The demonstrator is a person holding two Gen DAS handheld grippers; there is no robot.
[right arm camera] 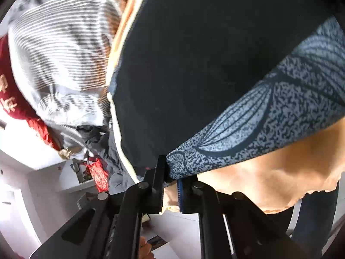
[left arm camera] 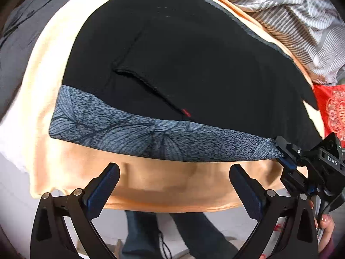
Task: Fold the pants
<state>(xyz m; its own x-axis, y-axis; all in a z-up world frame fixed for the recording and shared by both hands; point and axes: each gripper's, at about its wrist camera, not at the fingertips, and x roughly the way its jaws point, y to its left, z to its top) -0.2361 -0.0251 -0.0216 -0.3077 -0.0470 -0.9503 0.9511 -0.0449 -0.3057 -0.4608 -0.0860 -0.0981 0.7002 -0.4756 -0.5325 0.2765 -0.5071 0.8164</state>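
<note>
Black pants [left arm camera: 189, 56] with a grey-blue leaf-patterned waistband [left arm camera: 133, 131] lie flat on an orange sheet [left arm camera: 163, 185]. A pocket slit with a small red tag [left arm camera: 185, 112] faces up. My left gripper [left arm camera: 172, 187] is open and empty, just short of the waistband's near edge. My right gripper [right arm camera: 170, 181] is shut on the waistband's right corner [right arm camera: 183, 164]; it also shows at the right edge of the left wrist view [left arm camera: 284, 153].
A grey striped quilt [left arm camera: 301, 21] is bunched at the far right, with a red cloth [left arm camera: 330, 105] beside it. A grey garment [left arm camera: 19, 43] lies to the left. The person's legs [left arm camera: 172, 235] stand below the bed edge on a white floor.
</note>
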